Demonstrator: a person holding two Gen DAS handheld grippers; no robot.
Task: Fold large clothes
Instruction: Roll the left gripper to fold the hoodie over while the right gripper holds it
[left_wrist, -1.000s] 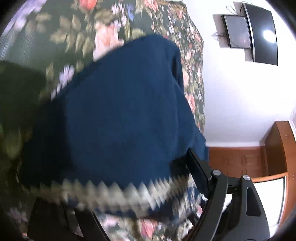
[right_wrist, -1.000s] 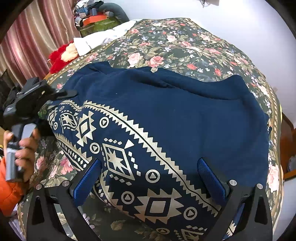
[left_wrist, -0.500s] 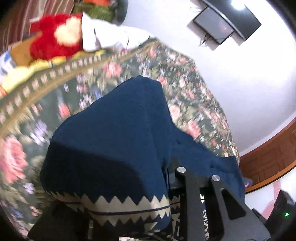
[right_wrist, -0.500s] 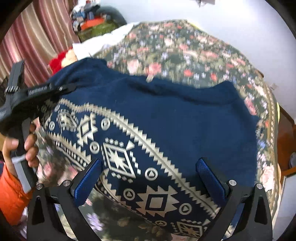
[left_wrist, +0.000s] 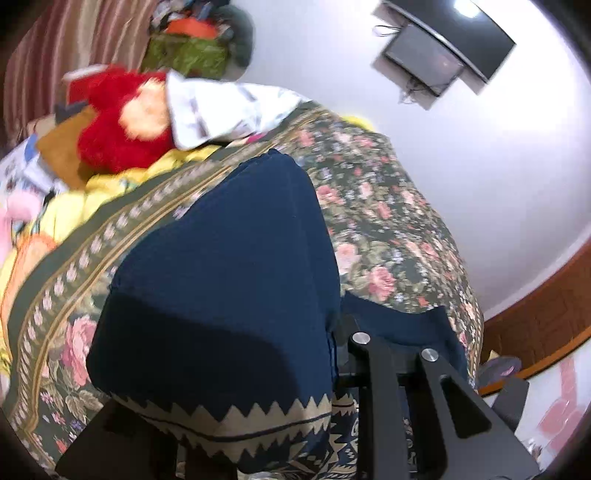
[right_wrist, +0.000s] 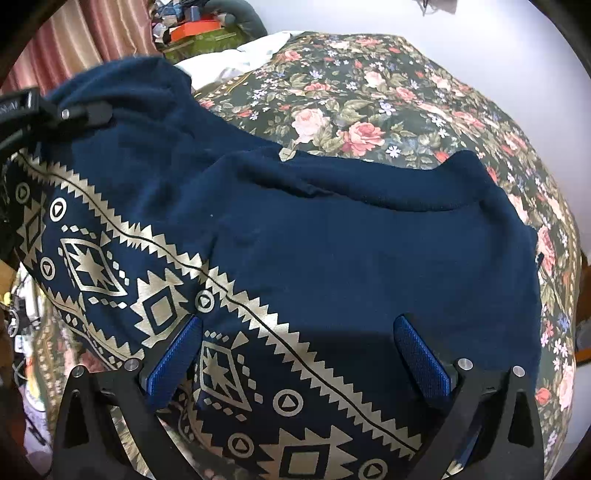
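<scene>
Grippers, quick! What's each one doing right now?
Left gripper: shut on the navy garment, lifting its edge.
Right gripper: open, above the garment, holding nothing.

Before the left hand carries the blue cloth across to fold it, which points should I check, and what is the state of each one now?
1. Left gripper pinches the navy garment: ok.
2. Pinched edge raised off the floral bedspread: ok.
3. Right gripper open above the gold pattern, holding nothing: ok.
4. Garment lies flat: not ok, a ridge crosses the far part.
5. Far sleeve position: cannot tell.
</scene>
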